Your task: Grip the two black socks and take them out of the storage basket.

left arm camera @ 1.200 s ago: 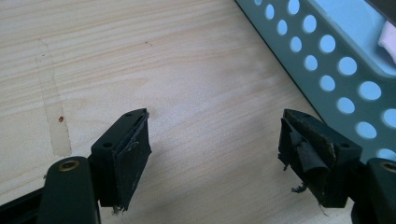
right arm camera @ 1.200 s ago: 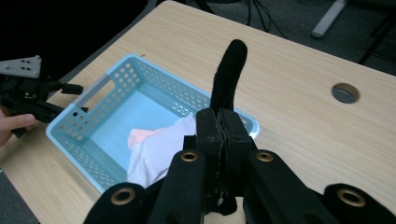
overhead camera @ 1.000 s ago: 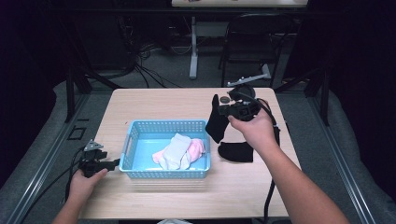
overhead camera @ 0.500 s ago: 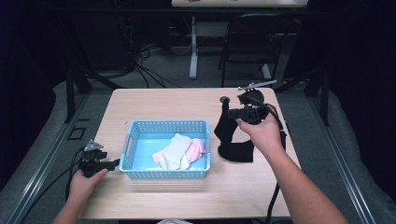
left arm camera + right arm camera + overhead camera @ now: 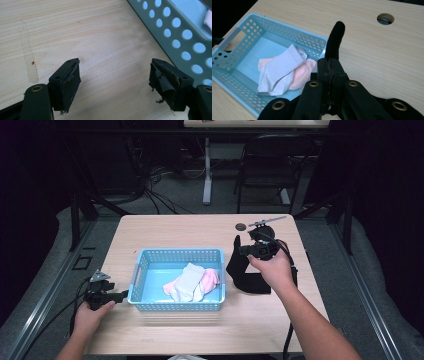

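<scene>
So the right gripper (image 5: 243, 251) has its jaws pressed together on a black sock (image 5: 239, 268), pinching it near one end. The free tip pokes up past the jaws in the right gripper view (image 5: 335, 40), and the rest hangs down and pools on the worktop (image 5: 175, 227) just right of the blue basket (image 5: 176, 306). There's more dark fabric lying there, and I can't tell if it's the same sock or a second one.

The basket already holds a white sock (image 5: 186, 282) lying over a pink one (image 5: 212, 278), so my guess is the black one goes in next.

Handling-wise it looks like nothing: light, totally floppy, not fragile or slippery. It'll drape and swing rather than hold a shape. A pinch near the cuff or toe like this seems fine; the trailing end just has to clear the basket's right wall or it'll snag on the rim.

The left gripper (image 5: 102, 296) sits at the near left by the basket, jaws spread and empty over bare wood.
</scene>
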Available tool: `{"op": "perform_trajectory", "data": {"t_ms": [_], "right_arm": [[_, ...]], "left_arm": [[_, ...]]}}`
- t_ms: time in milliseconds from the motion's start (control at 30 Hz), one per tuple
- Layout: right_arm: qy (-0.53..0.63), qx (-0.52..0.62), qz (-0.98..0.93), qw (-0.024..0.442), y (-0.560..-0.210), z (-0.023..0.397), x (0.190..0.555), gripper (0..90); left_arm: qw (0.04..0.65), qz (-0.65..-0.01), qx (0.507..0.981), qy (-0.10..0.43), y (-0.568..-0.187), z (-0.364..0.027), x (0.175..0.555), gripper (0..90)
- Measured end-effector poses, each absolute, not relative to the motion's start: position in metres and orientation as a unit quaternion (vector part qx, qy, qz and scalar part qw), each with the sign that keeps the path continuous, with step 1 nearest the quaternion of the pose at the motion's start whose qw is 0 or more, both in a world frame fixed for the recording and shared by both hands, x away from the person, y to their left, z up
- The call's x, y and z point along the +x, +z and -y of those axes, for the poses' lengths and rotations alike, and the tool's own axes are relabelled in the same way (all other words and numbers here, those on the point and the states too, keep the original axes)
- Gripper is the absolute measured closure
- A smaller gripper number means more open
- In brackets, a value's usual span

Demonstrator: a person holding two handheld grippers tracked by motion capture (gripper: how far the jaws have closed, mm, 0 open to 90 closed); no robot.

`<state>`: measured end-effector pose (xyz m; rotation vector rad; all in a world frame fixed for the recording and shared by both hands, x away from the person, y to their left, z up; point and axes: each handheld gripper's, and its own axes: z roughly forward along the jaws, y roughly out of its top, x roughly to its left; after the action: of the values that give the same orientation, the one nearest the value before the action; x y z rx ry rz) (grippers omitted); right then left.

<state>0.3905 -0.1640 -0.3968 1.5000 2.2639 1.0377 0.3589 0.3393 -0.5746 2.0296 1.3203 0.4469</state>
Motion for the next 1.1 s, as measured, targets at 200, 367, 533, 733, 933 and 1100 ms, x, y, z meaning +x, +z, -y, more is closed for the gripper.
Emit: {"op": "perform_trajectory", "data": {"t_ms": [200, 367, 533, 733, 933, 1100], "right_arm": [[0.346, 0.532, -0.765, 0.107, -0.423, 0.173, 0.391, 88.4], [0.339, 0.549, -0.756, 0.107, -0.440, 0.183, 0.390, 88.4], [0.328, 0.568, -0.746, 0.113, -0.457, 0.199, 0.389, 88.4], [0.318, 0.592, -0.733, 0.108, -0.477, 0.215, 0.388, 88.3], [0.307, 0.610, -0.723, 0.108, -0.497, 0.227, 0.389, 88.2], [0.302, 0.616, -0.720, 0.106, -0.505, 0.233, 0.390, 87.9]], "left_arm": [[0.334, -0.505, 0.777, 0.171, -0.575, -0.339, 0.359, 24.7], [0.332, -0.506, 0.778, 0.171, -0.575, -0.339, 0.359, 24.7], [0.332, -0.505, 0.778, 0.171, -0.575, -0.339, 0.359, 24.7], [0.331, -0.505, 0.779, 0.172, -0.575, -0.339, 0.359, 24.7], [0.330, -0.504, 0.779, 0.172, -0.575, -0.338, 0.359, 24.7], [0.329, -0.505, 0.780, 0.171, -0.575, -0.339, 0.359, 24.7]]}}
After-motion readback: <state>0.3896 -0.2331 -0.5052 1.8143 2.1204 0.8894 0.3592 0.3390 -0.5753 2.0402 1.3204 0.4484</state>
